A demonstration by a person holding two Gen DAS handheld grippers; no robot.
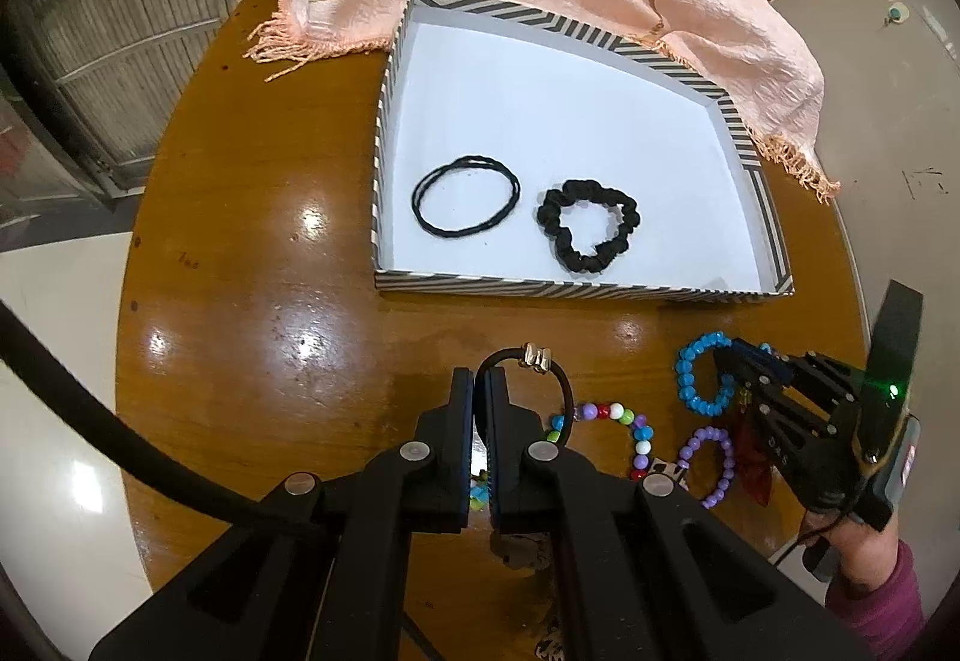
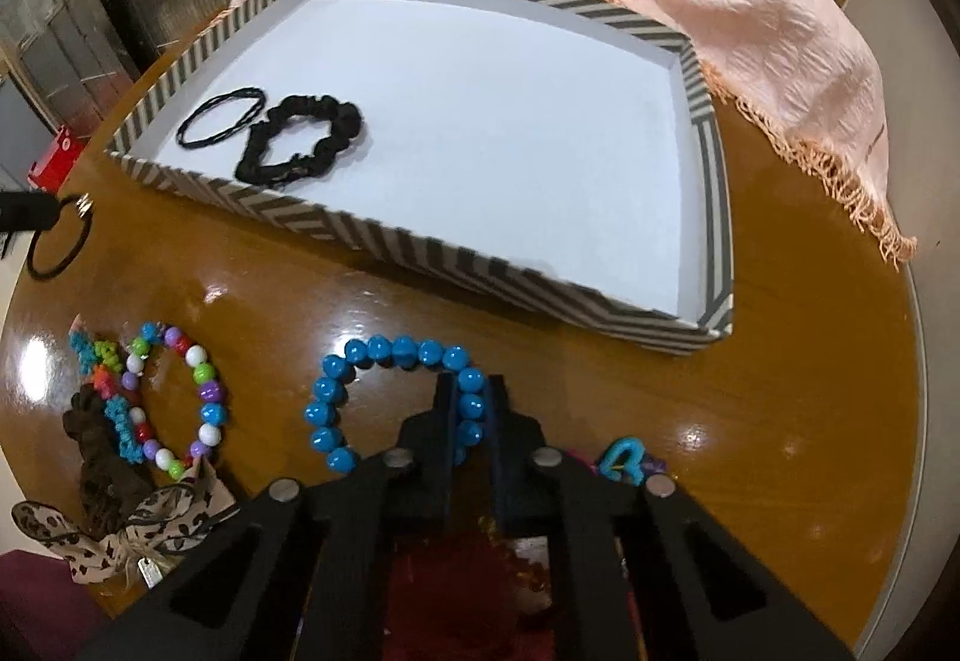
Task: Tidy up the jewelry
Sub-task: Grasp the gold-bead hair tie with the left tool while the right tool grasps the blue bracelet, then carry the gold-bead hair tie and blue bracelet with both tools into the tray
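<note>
From the left wrist, the left gripper [image 1: 478, 391] pinched a black hair tie [image 1: 543, 368] thinly; it might slip short of the tray [image 1: 552, 292] ahead. From the right wrist, the right gripper [image 2: 471, 403] straddled the blue bracelet [image 2: 390, 397], nearly closed; beads could roll free.

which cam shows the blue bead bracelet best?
Right wrist: the blue bead bracelet fills the foreground, nearly the whole loop visible, right gripper closed on its beads. Left wrist shows it small near the right edge, partly hidden by that gripper.
</note>
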